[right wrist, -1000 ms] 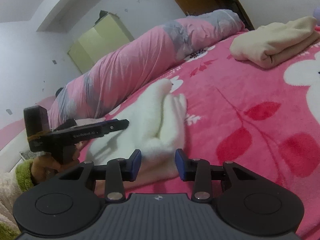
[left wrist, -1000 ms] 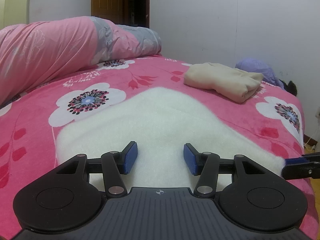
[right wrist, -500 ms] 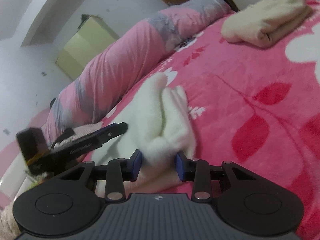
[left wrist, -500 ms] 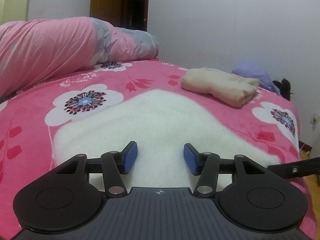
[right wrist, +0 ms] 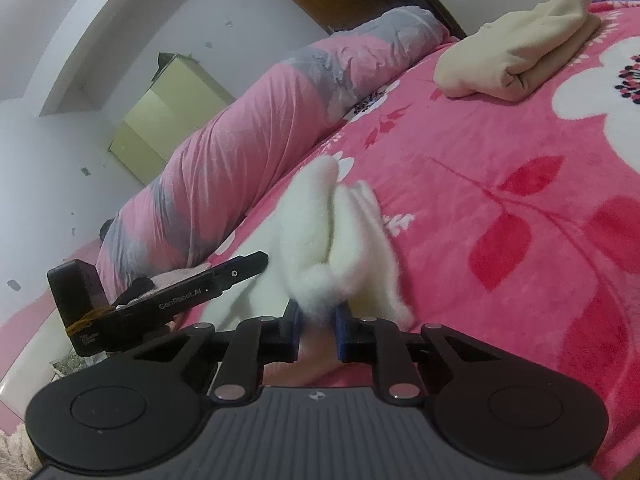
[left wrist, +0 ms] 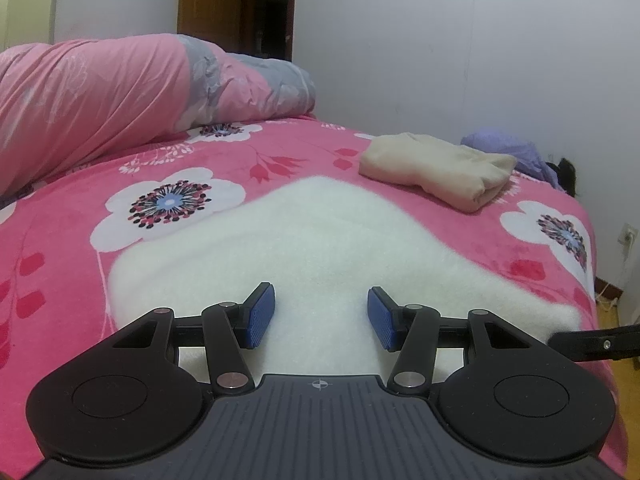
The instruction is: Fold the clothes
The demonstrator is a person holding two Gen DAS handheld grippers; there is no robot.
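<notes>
A white fleece garment (left wrist: 320, 240) lies spread on the pink flowered bed (left wrist: 60, 240). My left gripper (left wrist: 321, 316) hovers open over its near edge, pads apart and gripping nothing. In the right wrist view the garment (right wrist: 316, 224) bunches up at its right corner. My right gripper (right wrist: 318, 320) has that corner between its blue pads; the jaws are closing and the pads press into the fluff. One finger of the right gripper (left wrist: 592, 345) shows at the left view's right edge. The left gripper's finger (right wrist: 240, 270) reaches over the garment from the left.
A folded beige garment (left wrist: 436, 164) lies further back on the bed, also seen as a beige bundle (right wrist: 516, 56). A rolled pink and grey quilt (left wrist: 100, 92) runs along the far left. A purple cloth (left wrist: 504, 148) sits by the wall. The bed ends at the right, above the wooden floor (left wrist: 616, 380).
The right gripper's jaws have come together on the garment's bunched corner, and its view has tilted a little. The left gripper has kept still and open.
</notes>
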